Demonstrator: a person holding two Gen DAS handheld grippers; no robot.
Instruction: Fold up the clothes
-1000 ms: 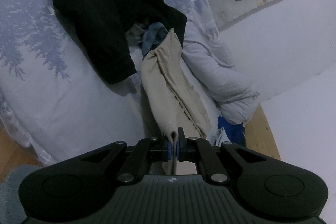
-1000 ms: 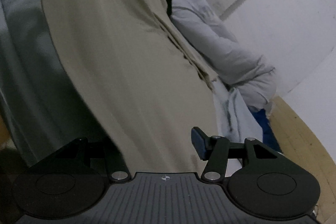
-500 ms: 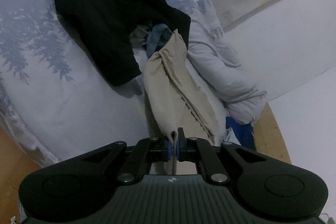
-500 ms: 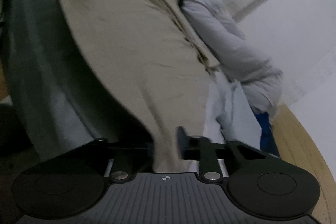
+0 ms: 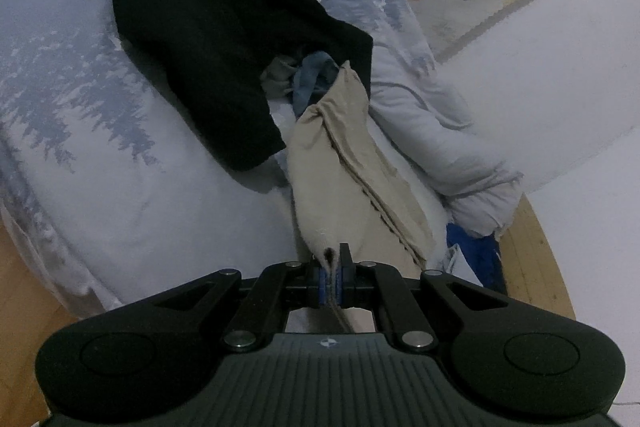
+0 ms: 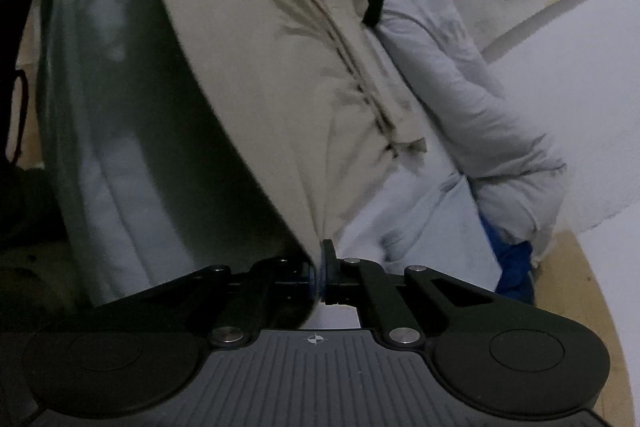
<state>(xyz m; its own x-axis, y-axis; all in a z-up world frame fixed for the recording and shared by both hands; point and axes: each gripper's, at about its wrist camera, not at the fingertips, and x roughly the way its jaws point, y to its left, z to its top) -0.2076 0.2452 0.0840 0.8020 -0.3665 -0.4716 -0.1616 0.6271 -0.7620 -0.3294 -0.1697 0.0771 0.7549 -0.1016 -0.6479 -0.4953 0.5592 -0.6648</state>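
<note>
Bed [image 5: 100,155]: you face pale blue tree-print bedding.
Floor [image 5: 532,267]: wood.
Light: dim.

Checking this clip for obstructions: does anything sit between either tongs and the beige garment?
Nothing visible. The left tongs and right tongs are both shut directly on the beige garment; the black garment lies beyond it.

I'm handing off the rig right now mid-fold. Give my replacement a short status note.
Left gripper: jaws shut on a bunched edge of the beige garment.
Right gripper: jaws shut on another edge of the same beige garment.
The garment trails back onto the bed, its far end at the pile by the black garment.
Done: both grips taken. Left: pull it clear, spread it, fold it; nothing is folded yet.
</note>
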